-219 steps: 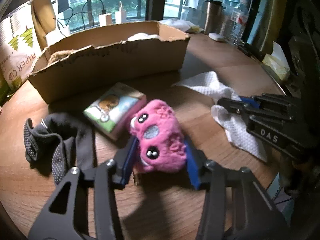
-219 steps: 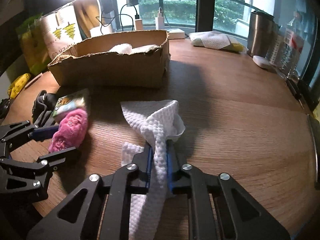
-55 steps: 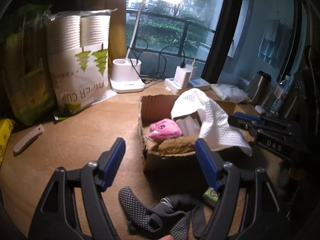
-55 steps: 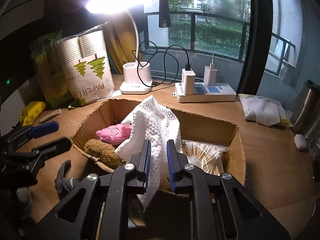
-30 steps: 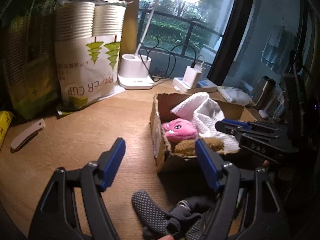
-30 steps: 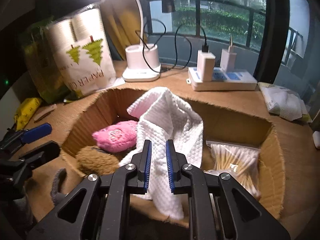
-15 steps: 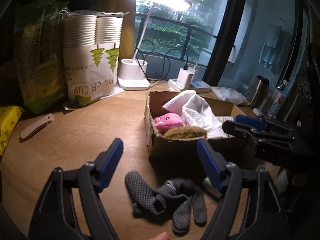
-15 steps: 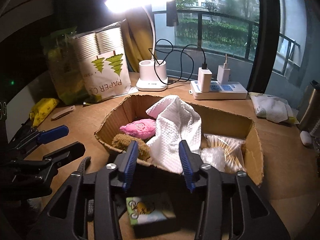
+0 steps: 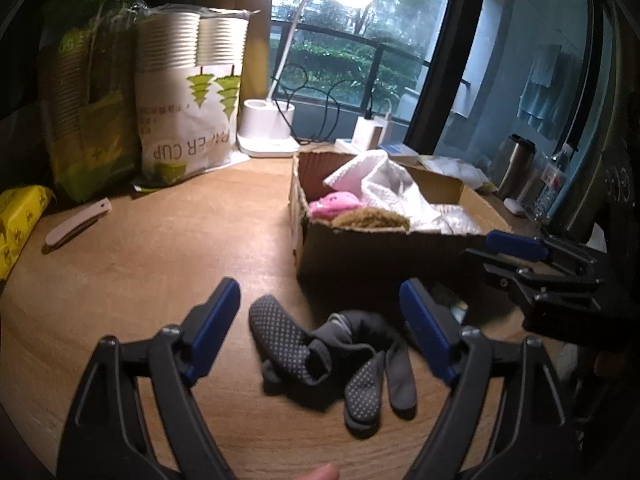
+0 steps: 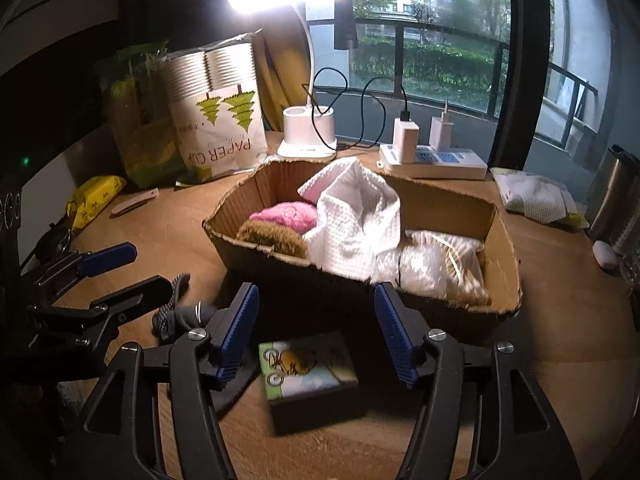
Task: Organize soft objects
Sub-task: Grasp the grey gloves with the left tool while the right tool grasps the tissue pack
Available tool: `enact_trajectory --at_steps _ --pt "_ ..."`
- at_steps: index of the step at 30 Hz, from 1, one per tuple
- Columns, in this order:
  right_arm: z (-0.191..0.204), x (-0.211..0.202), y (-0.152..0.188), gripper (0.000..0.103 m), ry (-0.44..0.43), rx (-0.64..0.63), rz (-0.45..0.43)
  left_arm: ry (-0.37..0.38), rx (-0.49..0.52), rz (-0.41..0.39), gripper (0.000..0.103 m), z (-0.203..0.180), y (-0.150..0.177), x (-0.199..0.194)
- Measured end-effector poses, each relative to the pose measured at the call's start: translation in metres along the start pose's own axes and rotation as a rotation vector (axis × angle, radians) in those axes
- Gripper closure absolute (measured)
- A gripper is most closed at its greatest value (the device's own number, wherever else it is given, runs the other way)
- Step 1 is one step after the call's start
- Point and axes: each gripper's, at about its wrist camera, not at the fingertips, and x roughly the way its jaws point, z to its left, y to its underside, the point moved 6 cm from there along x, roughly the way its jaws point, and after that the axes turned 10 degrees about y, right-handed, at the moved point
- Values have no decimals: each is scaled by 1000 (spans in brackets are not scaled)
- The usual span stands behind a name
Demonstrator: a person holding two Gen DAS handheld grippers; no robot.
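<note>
A cardboard box on the wooden table holds a pink plush, a brown fuzzy object, a white waffle cloth and clear bags. Dark grey dotted socks lie in front of the box. My left gripper is open above the socks. My right gripper is open and empty above a small printed cube. Each gripper shows in the other view: the right and the left.
A paper cup pack, green bag, yellow packet, white knife, lamp base, power strip, steel mug and a cloth pack stand around the box.
My right gripper let go of the white cloth, which now lies in the box, and drew back open over the printed cube. My left gripper came down toward the socks.
</note>
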Motion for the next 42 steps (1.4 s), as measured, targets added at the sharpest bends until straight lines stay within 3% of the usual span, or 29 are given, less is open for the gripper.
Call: enact_trajectory --at_steps 3,15,19,29,31,42 --pt "2 3 10 30 -1 -11 14 -1 -3 12 19 -1 7 2" --pt "6 29 38 28 -41 -36 101 -15 -12 76 19 -2 24 20" --pt "8 37 42 23 -53 -54 125 -27 -11 99 19 -3 25 29" --pt "4 47 49 23 -68 -75 154 -56 14 144 19 -6 26 45" --pt "1 45 49 32 -73 -73 154 -62 17 153 19 -7 26 48" --pt "-33 35 56 32 -50 -11 138 -119 64 245 19 -17 33 72"
